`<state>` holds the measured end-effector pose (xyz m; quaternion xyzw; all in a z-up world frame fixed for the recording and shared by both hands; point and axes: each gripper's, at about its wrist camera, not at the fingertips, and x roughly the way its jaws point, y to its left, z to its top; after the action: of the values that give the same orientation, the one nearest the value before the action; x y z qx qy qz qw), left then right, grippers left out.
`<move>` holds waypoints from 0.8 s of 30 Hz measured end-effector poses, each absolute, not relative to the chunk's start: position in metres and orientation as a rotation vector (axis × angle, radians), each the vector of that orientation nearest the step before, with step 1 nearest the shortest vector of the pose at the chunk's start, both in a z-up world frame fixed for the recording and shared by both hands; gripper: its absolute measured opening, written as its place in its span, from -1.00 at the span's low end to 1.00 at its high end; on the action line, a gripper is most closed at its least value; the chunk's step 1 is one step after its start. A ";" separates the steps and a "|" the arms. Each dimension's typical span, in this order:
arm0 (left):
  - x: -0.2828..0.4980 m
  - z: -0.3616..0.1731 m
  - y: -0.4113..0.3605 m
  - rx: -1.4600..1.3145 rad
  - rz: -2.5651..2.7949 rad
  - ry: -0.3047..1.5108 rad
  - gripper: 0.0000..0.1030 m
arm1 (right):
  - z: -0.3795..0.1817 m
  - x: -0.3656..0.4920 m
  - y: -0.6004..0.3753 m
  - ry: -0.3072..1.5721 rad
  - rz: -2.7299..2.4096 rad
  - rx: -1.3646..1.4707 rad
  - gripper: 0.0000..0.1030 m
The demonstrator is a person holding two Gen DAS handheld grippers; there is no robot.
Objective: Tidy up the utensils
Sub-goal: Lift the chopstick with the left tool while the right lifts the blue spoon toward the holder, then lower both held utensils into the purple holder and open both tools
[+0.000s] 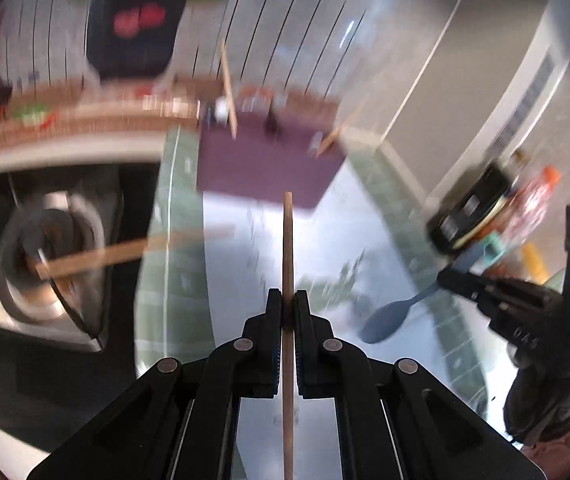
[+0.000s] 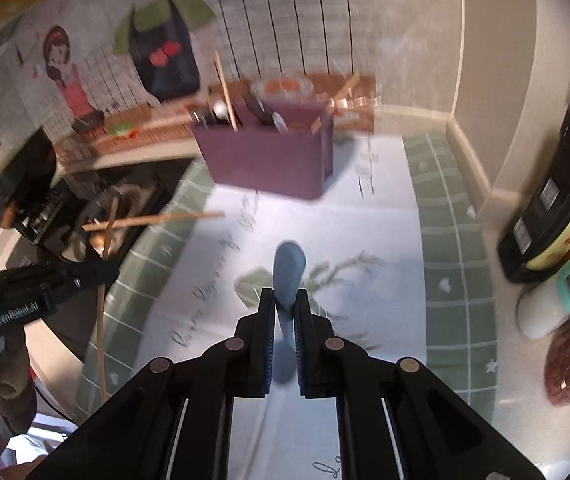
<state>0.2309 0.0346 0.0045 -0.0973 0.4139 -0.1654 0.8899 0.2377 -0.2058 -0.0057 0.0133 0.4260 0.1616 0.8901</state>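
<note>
My left gripper [image 1: 287, 303] is shut on a thin wooden stick [image 1: 288, 240] that runs straight up between its pads and hangs above the mat. My right gripper [image 2: 285, 304] is shut on a blue spoon [image 2: 289, 268], bowl pointing away. In the left wrist view that blue spoon [image 1: 385, 320] sticks out of the right gripper [image 1: 445, 276] at the right. In the right wrist view the left gripper [image 2: 111, 268] at the left holds the wooden stick [image 2: 103, 320]. A purple utensil box [image 2: 269, 156] with several utensils in it stands at the back of the mat.
A white and green cloth mat [image 2: 445, 240] covers the counter. A pan [image 1: 45, 240] with a wooden utensil [image 1: 125, 252] across it sits at the left. Jars and packets [image 2: 557, 220] crowd the right edge. A tiled wall with cartoon stickers stands behind.
</note>
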 end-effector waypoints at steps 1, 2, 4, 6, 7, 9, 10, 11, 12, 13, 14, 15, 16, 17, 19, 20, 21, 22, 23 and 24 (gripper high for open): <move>0.232 0.017 0.037 -0.194 -0.350 0.825 -0.89 | 0.007 0.237 -0.204 0.855 0.338 0.020 -0.91; 0.235 0.035 0.037 -0.182 -0.353 0.777 -0.89 | 0.021 0.238 -0.203 0.826 0.340 0.011 -0.91; 0.245 0.074 0.038 -0.155 -0.357 0.668 -0.89 | 0.050 0.243 -0.199 0.768 0.339 -0.019 -0.91; 0.254 0.108 0.039 -0.126 -0.344 0.568 -0.89 | 0.082 0.250 -0.194 0.703 0.337 -0.051 -0.91; 0.261 0.121 0.040 -0.111 -0.344 0.528 -0.89 | 0.103 0.255 -0.192 0.665 0.335 -0.066 -0.91; 0.273 0.153 0.038 -0.088 -0.330 0.433 -0.89 | 0.136 0.264 -0.190 0.602 0.334 -0.089 -0.91; 0.280 0.168 0.037 -0.085 -0.332 0.391 -0.89 | 0.155 0.269 -0.188 0.563 0.323 -0.110 -0.91; 0.285 0.179 0.038 -0.091 -0.328 0.354 -0.89 | 0.169 0.273 -0.186 0.536 0.314 -0.126 -0.91; 0.289 0.188 0.038 -0.090 -0.325 0.321 -0.89 | 0.186 0.279 -0.184 0.506 0.300 -0.140 -0.91; 0.293 0.197 0.037 -0.088 -0.324 0.281 -0.89 | 0.201 0.285 -0.182 0.482 0.289 -0.152 -0.91; 0.297 0.207 0.037 -0.093 -0.321 0.238 -0.89 | 0.210 0.290 -0.181 0.464 0.281 -0.160 -0.91; 0.302 0.213 0.036 -0.092 -0.314 0.213 -0.89 | 0.221 0.297 -0.180 0.442 0.268 -0.167 -0.91; 0.306 0.217 0.034 -0.089 -0.309 0.200 -0.89 | 0.230 0.303 -0.179 0.424 0.261 -0.177 -0.91; 0.312 0.221 0.033 -0.086 -0.303 0.190 -0.89 | 0.236 0.307 -0.179 0.411 0.257 -0.184 -0.91; 0.326 0.225 0.029 -0.075 -0.280 0.166 -0.89 | 0.246 0.317 -0.178 0.385 0.246 -0.194 -0.91; 0.330 0.225 0.028 -0.068 -0.271 0.159 -0.89 | 0.248 0.323 -0.177 0.376 0.243 -0.197 -0.91; 0.335 0.224 0.026 -0.062 -0.260 0.149 -0.89 | 0.249 0.328 -0.179 0.374 0.242 -0.197 -0.91; 0.343 0.221 0.025 -0.058 -0.253 0.145 -0.89 | 0.248 0.333 -0.179 0.374 0.243 -0.197 -0.91; 0.346 0.219 0.024 -0.060 -0.251 0.146 -0.89 | 0.245 0.337 -0.179 0.377 0.246 -0.195 -0.91; 0.351 0.217 0.022 -0.067 -0.249 0.150 -0.89 | 0.240 0.344 -0.179 0.386 0.254 -0.189 -0.91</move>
<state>0.3514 0.0223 0.2173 -0.0332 0.0748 -0.1241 0.9889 0.3440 -0.1791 0.2405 -0.0936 0.1908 0.1259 0.9690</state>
